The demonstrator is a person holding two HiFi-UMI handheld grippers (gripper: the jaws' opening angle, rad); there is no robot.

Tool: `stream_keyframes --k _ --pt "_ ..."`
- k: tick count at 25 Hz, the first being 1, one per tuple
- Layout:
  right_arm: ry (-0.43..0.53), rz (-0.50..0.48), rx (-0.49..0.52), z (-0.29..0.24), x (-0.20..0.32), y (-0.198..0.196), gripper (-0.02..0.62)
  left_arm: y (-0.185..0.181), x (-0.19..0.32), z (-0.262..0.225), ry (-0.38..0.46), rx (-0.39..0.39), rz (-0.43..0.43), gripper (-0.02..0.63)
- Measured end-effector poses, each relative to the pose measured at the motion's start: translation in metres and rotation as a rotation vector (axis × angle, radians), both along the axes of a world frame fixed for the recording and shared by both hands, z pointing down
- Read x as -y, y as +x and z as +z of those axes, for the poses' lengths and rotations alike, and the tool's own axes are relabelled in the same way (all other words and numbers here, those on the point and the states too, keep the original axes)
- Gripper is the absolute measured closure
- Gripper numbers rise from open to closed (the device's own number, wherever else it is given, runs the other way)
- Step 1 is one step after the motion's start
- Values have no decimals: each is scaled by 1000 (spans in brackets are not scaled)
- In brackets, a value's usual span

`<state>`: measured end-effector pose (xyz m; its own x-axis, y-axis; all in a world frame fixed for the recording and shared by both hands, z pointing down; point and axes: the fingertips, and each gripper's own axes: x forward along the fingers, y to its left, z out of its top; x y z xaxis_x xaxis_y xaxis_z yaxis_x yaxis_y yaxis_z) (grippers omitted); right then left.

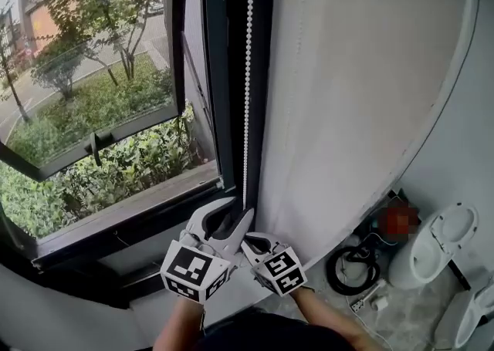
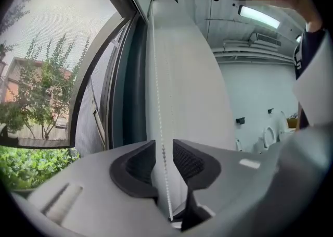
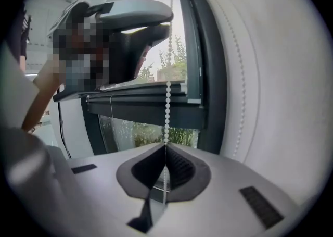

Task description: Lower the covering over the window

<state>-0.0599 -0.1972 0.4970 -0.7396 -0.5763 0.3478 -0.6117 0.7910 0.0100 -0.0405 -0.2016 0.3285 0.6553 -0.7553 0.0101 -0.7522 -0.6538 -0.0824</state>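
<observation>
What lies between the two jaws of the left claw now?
The white bead chain runs through the gap; the left claw has its jaws apart on either side of it, as the left gripper view shows.

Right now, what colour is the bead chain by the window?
White; the bead chain shows best in the right gripper view.
</observation>
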Motion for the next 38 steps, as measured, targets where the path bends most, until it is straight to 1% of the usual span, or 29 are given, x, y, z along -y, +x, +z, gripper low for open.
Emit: stream_keyframes --k 3,5,6,8,9,12,13,16,19,21,22,24,26,28,31,34,38 --pt "11 -12 -8 0 -4 -4 583 -1 6 -3 5 27 -23 505" --pt "13 -16 -7 1 -5 -7 583 -2 9 -3 1 31 -30 527" --pt "14 -17 -7 0 -6 -7 583 -2 10 -3 -3 28 -30 568" --pt "14 -18 -9 1 -5 -8 583 -2 8 -3 -10 15 -28 588" --pt "11 -20 -13 2 -5 -8 583 -2 7 -2 -11 18 -30 589" --pt "-8 -24 -47 14 -6 -7 583 0 5 12 -28 69 -35 592" --pt "-13 -20 -58 20 -7 -5 583 1 4 18 -44 65 -29 592" --pt "-30 -10 -74 32 -9 -2 583 0 0 30 -85 23 -10 594" --pt "-49 -23 -101 41 -9 -3 583 2 0 39 -100 20 -3 594" --pt "-86 -51 -120 46 -15 -4 581 1 0 41 -98 17 -13 594" --pt "-104 -62 -117 45 -18 -5 566 0 0 41 -96 18 -21 594" --pt "-117 -62 -76 32 -21 -3 500 -4 2 42 -98 24 -31 594" --pt "-102 -49 -12 9 -21 3 494 -5 4 52 -127 45 -29 594" --pt "-64 -38 38 -17 -23 9 492 -5 3 72 -173 66 -23 594" --pt "-8 -37 71 -49 -26 18 492 -4 0 99 -242 51 -10 594" --pt "19 -58 75 -68 -32 22 489 -7 1 108 -253 23 -11 594" --pt "45 -89 128 -98 -42 26 489 -14 5 107 -244 20 -22 594"
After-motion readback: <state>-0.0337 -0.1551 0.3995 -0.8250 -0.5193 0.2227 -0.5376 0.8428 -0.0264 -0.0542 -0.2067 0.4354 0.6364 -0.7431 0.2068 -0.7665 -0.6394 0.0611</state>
